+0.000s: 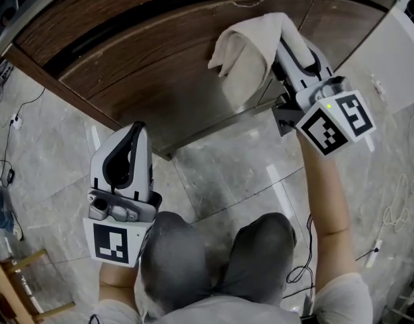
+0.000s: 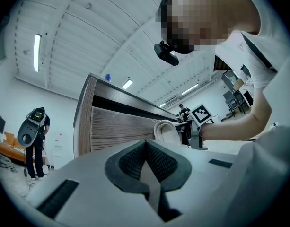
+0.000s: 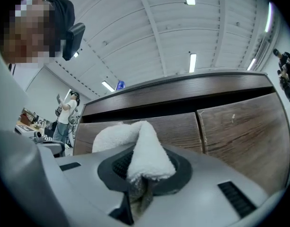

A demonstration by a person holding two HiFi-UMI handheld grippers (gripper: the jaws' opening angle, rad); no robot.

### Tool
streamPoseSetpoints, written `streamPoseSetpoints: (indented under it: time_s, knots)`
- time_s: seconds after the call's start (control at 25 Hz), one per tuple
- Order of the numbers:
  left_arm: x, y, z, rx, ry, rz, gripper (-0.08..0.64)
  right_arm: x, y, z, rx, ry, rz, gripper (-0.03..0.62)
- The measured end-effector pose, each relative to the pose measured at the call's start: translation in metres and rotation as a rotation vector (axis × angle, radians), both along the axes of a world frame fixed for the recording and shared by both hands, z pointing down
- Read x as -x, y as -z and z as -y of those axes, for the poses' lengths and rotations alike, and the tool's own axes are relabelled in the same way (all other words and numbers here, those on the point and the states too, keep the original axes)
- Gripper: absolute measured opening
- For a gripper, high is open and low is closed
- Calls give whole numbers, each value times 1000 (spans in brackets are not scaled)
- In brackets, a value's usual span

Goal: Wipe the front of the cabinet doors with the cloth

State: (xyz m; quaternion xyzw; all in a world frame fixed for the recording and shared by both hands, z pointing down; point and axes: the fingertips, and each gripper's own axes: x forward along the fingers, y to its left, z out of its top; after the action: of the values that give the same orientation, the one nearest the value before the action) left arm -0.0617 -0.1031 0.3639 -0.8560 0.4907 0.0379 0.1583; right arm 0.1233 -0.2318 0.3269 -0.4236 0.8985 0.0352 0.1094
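Note:
A white terry cloth [image 1: 250, 52] is bunched against the dark wood cabinet door [image 1: 159, 73], pinched in my right gripper [image 1: 288, 42]. In the right gripper view the cloth [image 3: 147, 152] folds up out of the shut jaws, with the door fronts [image 3: 182, 129] just behind. My left gripper [image 1: 134, 137] hangs low over the floor, short of the cabinet's lower edge, its pads [image 2: 147, 162] pressed together with nothing between them. From the left gripper view the cloth [image 2: 166, 131] and the right gripper's marker cube [image 2: 202, 115] show against the cabinet [image 2: 116, 129].
A second door [image 3: 239, 136] lies right of the seam. Grey marble floor tiles [image 1: 247, 174] spread below the cabinet, with cables [image 1: 396, 208] at right. Other people stand far off in the room. My knees [image 1: 220, 262] fill the lower middle of the head view.

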Motion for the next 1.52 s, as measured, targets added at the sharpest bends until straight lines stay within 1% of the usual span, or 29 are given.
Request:
streamPoseSetpoints:
  time_s: [0.16,0.28,0.44,0.52,0.68,0.84,0.92,1.0,1.12,1.28,1.36,1.44,1.52]
  knots:
    - [-8,-1,0,3,-7,5,18,-19,1,6,-16,-46,-25,71]
    - [-10,-3,-1,12,-11,1,17,-37,2,12,-26,-85,-23,71]
    - [-18,13,-2,-34,-20,-10,17,-57,5,18,-44,-137,-41,71]
    - [-20,14,-3,-37,-21,-7,17,-65,4,20,-48,-169,-54,71]
    - [-22,11,-7,-26,-23,3,17,-70,1,22,-50,-214,-68,71]
    - [-17,6,-10,-18,-16,10,17,-71,-6,15,-35,-220,-55,71]
    - [-11,4,-12,-9,-9,6,17,-59,-12,2,-39,-187,-71,71]
    - [-6,3,-15,-7,4,1,17,-40,-20,-13,-38,-137,-92,71]
    - [2,-1,-20,5,26,14,17,-9,-30,-38,-32,-55,-115,71]
    - [15,-3,-24,0,54,18,17,20,-34,-67,-33,39,-84,71]
    - [24,-8,-29,14,68,13,17,37,-37,-80,-27,86,-65,71]
    - [34,-14,-37,29,87,11,17,60,-43,-92,-9,150,-54,71]
    - [45,-16,-40,33,105,5,17,91,-49,-102,-5,220,-68,71]
